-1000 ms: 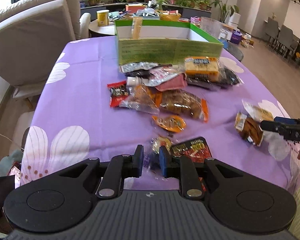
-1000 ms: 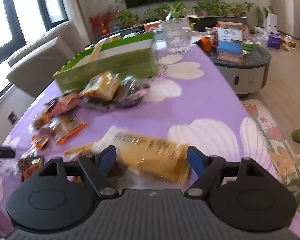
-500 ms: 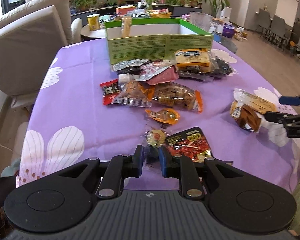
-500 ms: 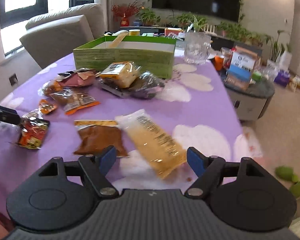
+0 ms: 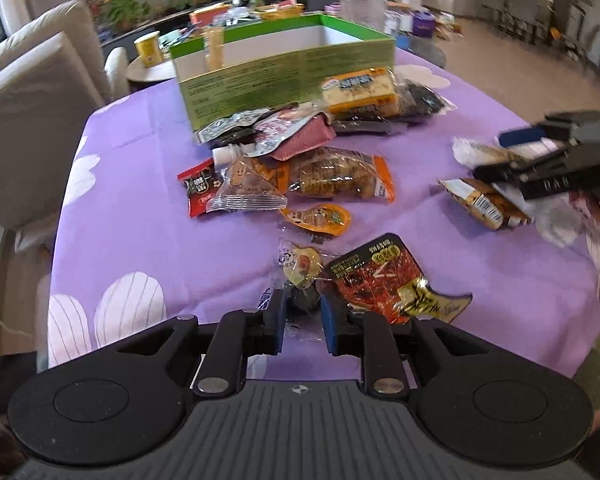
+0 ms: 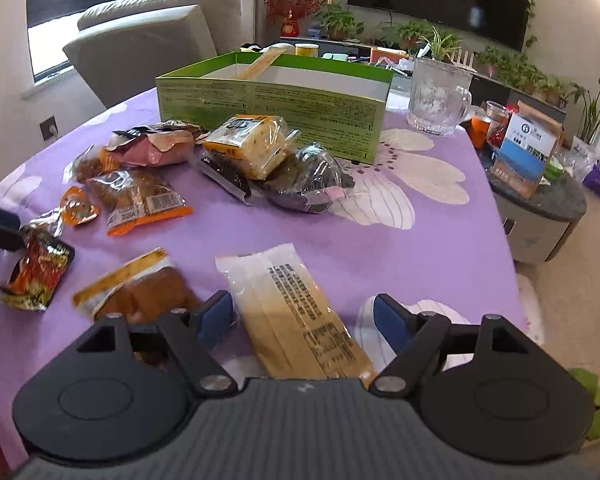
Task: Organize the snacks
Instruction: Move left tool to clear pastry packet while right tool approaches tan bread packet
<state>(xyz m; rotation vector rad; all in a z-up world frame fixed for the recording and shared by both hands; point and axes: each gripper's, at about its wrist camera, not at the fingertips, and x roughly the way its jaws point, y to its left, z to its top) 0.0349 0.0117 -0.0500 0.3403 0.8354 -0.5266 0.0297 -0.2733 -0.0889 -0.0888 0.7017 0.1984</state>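
A green open box (image 5: 284, 68) stands at the far side of the purple-clothed table (image 5: 140, 220), with a heap of snack packets in front of it. My left gripper (image 5: 302, 314) is low at the near edge, and its jaws are opening. A small clear packet (image 5: 300, 270) with a dark lump lies between the pads and still touches both. A red spicy packet (image 5: 380, 280) lies just to its right. My right gripper (image 6: 304, 320) is open astride a long pale-yellow packet (image 6: 296, 312), pads apart from it. A brown packet (image 6: 148, 292) lies to the left of that gripper.
A glass mug (image 6: 436, 96) stands right of the box (image 6: 272, 100). Yellow cake, dark and orange packets (image 6: 140, 200) lie mid-table. Pale armchairs (image 5: 28, 112) stand to the left, and a round grey side table (image 6: 540, 208) with boxes stands beyond the right edge.
The gap between my left jaws has widened slightly around the small packet. My right gripper has rolled and come in closer, so the pale-yellow packet now lies between its fingers.
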